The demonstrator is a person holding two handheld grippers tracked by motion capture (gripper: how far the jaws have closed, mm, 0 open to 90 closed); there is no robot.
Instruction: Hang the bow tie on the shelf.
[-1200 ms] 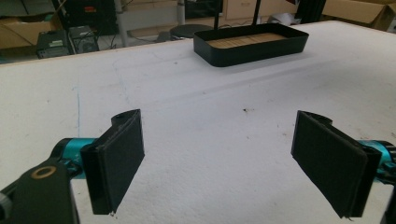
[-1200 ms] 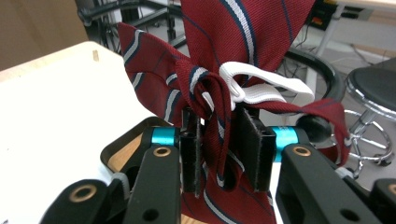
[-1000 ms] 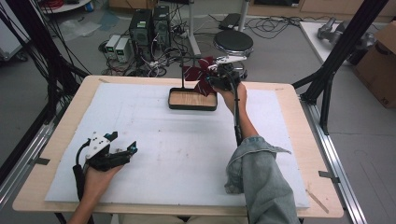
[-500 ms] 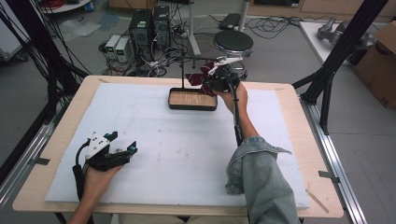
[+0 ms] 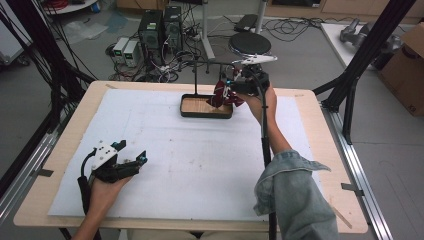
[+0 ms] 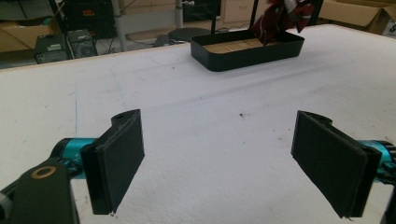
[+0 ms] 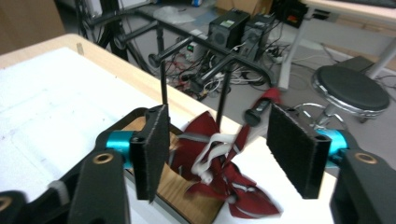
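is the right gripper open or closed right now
Open. In the right gripper view, the right gripper has its two black fingers wide apart, with the crumpled red cloth lying beyond the gap over the black tray, not pinched.

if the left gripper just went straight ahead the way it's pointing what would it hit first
Probably nothing close: the open left gripper faces bare white mat. Farther on, roughly in line, stands the black tray; depth is hard to judge.

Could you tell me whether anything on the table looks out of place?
Yes: the red cloth lies crumpled and spills over the tray's right edge instead of hanging from the rack above it.
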